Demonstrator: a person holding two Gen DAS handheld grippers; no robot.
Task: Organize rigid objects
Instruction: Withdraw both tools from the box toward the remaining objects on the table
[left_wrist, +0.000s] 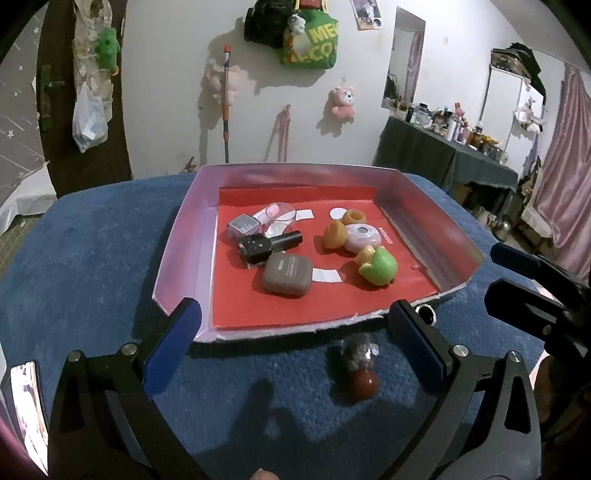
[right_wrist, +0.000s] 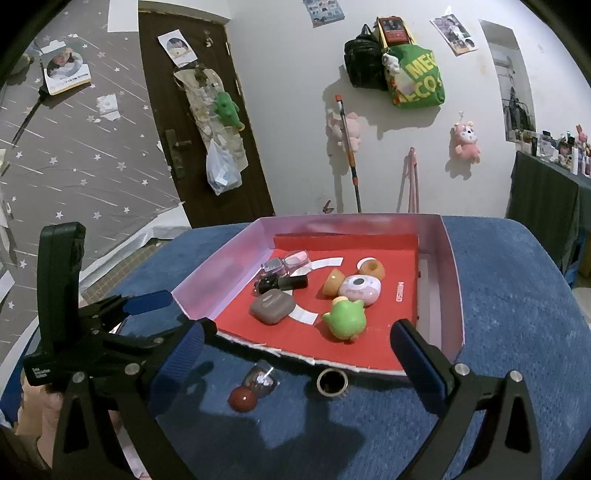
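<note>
Left wrist view: small clear bottle with round red cap (left_wrist: 360, 365) lies outside shallow red-floored cardboard tray (left_wrist: 295, 314), just beside its near edge.
Left gripper (left_wrist: 293, 347) and right gripper (right_wrist: 297, 354) both spread, empty; the lying bottle may roll off a pinch, away from tray.

Bottle (right_wrist: 255, 386) and ring (right_wrist: 332, 382) lie before the crowded tray (right_wrist: 456, 295).

Right gripper (right_wrist: 297, 345) wide apart over small bottle (right_wrist: 255, 387) and ring (right_wrist: 332, 381), just outside tray (right_wrist: 221, 288).
</note>
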